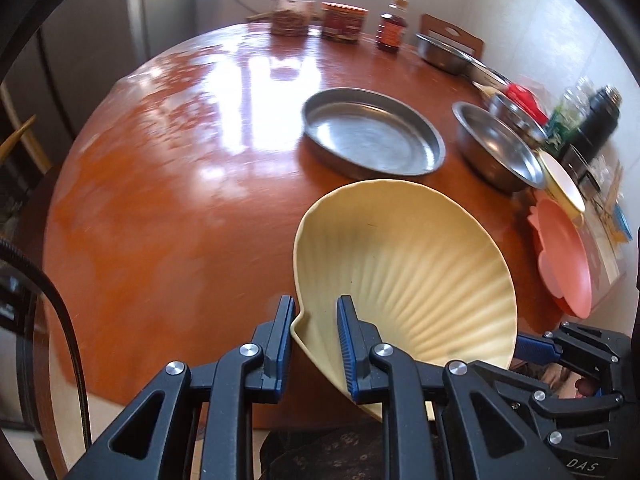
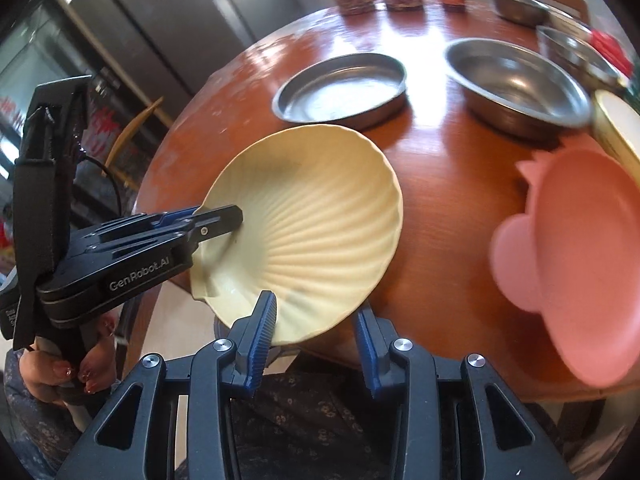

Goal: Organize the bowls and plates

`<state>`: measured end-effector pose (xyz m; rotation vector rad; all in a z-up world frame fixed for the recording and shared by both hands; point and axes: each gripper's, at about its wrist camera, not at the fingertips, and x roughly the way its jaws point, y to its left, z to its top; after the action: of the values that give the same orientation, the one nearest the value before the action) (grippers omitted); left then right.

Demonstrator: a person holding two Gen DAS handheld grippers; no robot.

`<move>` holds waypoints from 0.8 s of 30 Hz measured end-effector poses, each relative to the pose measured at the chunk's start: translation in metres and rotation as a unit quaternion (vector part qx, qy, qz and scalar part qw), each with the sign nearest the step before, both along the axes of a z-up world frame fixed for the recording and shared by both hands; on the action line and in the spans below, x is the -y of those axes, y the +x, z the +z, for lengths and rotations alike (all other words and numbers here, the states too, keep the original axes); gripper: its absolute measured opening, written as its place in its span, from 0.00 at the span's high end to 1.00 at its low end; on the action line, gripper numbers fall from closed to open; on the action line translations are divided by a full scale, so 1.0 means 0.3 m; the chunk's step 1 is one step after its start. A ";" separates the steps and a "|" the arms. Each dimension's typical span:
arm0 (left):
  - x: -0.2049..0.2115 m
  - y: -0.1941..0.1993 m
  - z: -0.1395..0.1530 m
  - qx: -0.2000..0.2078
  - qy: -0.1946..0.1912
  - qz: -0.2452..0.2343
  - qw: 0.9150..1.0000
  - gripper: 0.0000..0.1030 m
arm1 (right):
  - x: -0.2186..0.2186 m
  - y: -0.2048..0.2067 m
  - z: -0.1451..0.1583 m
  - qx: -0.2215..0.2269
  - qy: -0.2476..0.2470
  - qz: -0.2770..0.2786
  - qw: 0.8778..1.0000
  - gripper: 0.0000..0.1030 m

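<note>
From my left wrist camera I see the left gripper (image 1: 314,312) clamped on the near rim of one cream shell-shaped plate (image 1: 404,264), which is tilted above the near edge of the counter (image 1: 180,184). Beyond it I count one flat steel pan (image 1: 372,132), three steel bowls with the nearest (image 1: 498,148) beside the pan, one pink plate (image 1: 564,256) at the right, and three containers along the far edge. From my right wrist camera the same cream plate (image 2: 316,220) hangs from the left fingers (image 2: 220,222), pinched on its left rim. My right gripper (image 2: 316,320) sits at a narrow gap; its left pad is at the plate's lower rim, contact unclear. One pink plate (image 2: 580,272) lies right.
</note>
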<state>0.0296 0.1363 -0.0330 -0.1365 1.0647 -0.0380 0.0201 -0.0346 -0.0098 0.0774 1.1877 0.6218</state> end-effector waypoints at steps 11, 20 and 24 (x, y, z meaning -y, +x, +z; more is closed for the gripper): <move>-0.090 -0.049 0.000 0.002 -0.008 0.052 0.999 0.79 | -0.115 0.081 0.004 0.021 -0.012 0.040 0.999 0.62; -0.124 -0.053 0.001 0.006 -0.011 0.080 0.997 0.79 | -0.147 0.125 0.018 0.053 -0.019 0.040 0.998 0.62; -0.125 -0.039 0.001 0.008 -0.007 0.090 0.996 0.79 | -0.185 0.164 0.013 0.063 -0.027 0.037 0.997 0.63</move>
<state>0.0180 0.1739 -0.0327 -0.2440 1.0330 0.1166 0.0693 0.0210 -0.0061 -0.0522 1.0877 0.6495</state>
